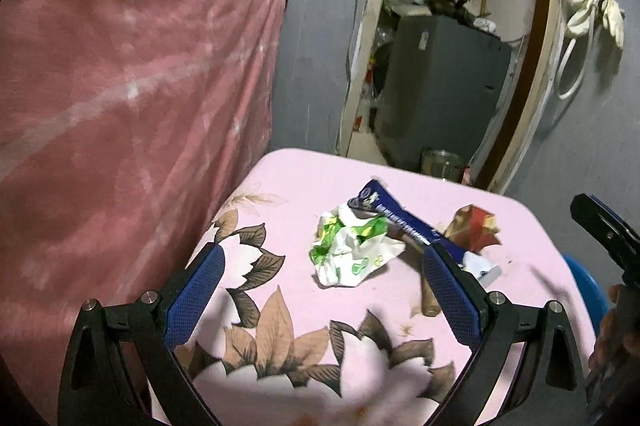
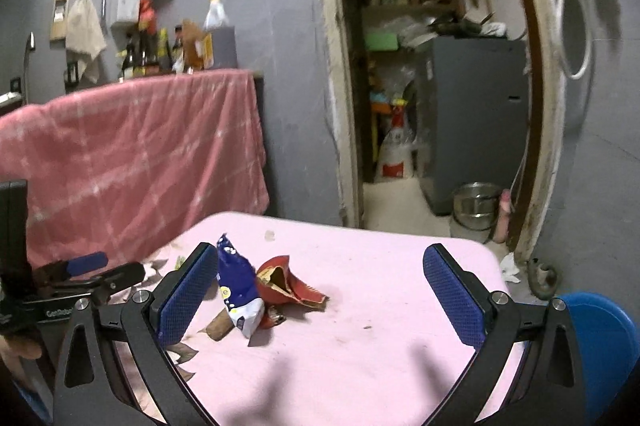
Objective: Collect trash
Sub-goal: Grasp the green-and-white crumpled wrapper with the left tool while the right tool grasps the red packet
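Through the left wrist view, my left tool (image 1: 320, 274) hangs spread wide over the pink flowered surface (image 1: 288, 186), gripping nothing; the crumpled green-and-white wrapper (image 1: 352, 250) lies between its fingers, the blue wrapper (image 1: 396, 218) touching it. Through the right wrist view, my right tool (image 2: 320, 286) is likewise spread and empty, the red carton scrap (image 2: 292, 286) and blue wrapper (image 2: 238, 286) lying near its left finger (image 2: 188, 294).

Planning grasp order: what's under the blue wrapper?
A brown stick-like piece pokes out beneath the blue wrapper, lying on the pink cloth. Its covered part can't be seen.
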A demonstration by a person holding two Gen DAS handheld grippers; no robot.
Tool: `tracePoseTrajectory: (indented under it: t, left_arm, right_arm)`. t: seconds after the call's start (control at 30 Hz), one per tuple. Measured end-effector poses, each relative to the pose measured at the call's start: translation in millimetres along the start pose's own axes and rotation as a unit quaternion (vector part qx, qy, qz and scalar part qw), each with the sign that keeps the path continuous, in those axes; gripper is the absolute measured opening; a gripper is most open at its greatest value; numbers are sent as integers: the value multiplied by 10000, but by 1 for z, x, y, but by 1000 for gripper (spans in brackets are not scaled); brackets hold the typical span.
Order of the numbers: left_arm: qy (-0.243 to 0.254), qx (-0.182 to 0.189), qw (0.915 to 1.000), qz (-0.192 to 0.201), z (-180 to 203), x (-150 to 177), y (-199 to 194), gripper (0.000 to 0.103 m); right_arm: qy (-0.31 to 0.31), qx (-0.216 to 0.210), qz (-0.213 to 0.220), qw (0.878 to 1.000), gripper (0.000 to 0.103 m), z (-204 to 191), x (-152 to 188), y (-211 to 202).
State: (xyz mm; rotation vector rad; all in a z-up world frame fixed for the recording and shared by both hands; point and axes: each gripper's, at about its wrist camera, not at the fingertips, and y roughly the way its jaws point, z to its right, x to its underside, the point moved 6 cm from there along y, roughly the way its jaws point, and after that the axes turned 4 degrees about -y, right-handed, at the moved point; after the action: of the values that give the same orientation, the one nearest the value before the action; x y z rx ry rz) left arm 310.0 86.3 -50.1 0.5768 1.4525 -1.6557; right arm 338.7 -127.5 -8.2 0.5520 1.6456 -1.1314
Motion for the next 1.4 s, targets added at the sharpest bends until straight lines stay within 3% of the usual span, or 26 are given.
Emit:
tracePoseTrajectory:
  t: [0.13, 0.53, 0.93, 1.17, 1.4]
  left_arm:
    - [20, 71, 9997, -240, -2, -2, 17, 95]
    - [181, 409, 9940, -998, 2, -2, 54, 48]
    - [138, 562, 9895, -1321, 11, -2, 65, 14]
    - [69, 611, 9897, -1293, 12, 4, 59, 9]
    - [-21, 645, 9901, -1244, 13, 11, 49, 5]
  right_arm:
    - [123, -211, -437, 9987, 102, -4, 3, 32]
    - [450, -581, -1503, 9859, 76, -10, 25, 94]
    - [818, -1028, -1752, 9757, 48, -9, 33, 96]
    - [907, -1113, -1873, 9718, 29, -11, 40, 88]
    - [850, -1082, -1845, 9732, 24, -10, 48, 76]
